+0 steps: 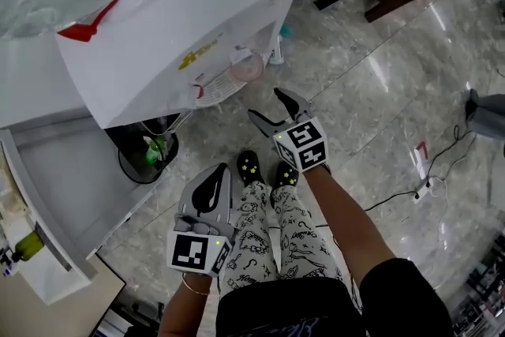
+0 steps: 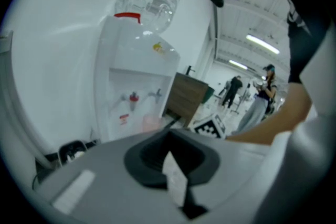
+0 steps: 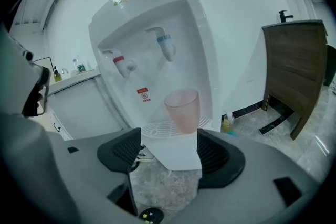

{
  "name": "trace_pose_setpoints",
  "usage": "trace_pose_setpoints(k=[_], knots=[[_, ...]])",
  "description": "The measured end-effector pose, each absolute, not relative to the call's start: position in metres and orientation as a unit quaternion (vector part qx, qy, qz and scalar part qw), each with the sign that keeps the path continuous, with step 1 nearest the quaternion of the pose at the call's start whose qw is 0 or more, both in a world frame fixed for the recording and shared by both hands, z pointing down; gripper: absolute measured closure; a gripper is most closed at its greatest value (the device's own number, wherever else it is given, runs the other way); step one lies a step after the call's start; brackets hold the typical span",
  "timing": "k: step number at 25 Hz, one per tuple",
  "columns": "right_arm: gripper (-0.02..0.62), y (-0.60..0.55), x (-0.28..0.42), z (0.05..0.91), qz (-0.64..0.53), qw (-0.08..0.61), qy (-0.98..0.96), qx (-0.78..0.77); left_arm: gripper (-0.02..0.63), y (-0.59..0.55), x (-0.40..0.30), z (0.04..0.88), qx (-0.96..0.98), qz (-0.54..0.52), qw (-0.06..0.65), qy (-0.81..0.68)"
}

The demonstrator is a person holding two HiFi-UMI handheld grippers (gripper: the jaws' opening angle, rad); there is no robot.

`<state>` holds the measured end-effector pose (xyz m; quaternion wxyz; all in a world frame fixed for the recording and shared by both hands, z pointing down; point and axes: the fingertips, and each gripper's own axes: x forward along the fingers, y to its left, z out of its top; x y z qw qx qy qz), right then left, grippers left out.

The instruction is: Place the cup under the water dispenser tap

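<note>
The cup (image 3: 182, 110) stands on the water dispenser's (image 3: 189, 18) drip tray (image 3: 159, 128) above marble floor (image 1: 379, 91).

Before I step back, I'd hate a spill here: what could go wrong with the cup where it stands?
1. The pink cup stands toward the right side of the drip tray and seems slightly right of the blue tap; water might miss it.
2. The right gripper is open and pointed at the cup; a forward nudge could tip it off.
</note>
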<state>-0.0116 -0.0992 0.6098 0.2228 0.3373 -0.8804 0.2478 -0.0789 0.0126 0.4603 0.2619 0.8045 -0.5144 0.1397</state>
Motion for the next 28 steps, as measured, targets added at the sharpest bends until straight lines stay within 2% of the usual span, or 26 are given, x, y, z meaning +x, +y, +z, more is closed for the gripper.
trace_pose_setpoints(k=[4,7,10,19,28], knots=[[0.270,-0.080,0.005,0.546,0.248,0.183,-0.885,0.349,0.609,0.012,-0.074,0.432,0.805,0.133,0.242,-0.525],[0.489,-0.066,0.019,0.474,0.239,0.139,-0.889,0.364,0.609,0.008,-0.084,0.399,0.793,0.122,0.216,-0.557],[0.555,-0.049,0.027,0.398,0.228,0.104,-0.898,0.360,0.609,0.009,-0.100,0.354,0.777,0.090,0.204,-0.589],[0.580,0.000,0.036,0.230,0.168,0.038,-0.927,0.334,0.609,0.022,-0.069,0.246,0.821,0.066,0.139,-0.550],[0.581,0.035,0.044,0.170,0.147,0.008,-0.940,0.308,0.608,0.045,-0.033,0.194,0.844,0.051,0.102,-0.525]])
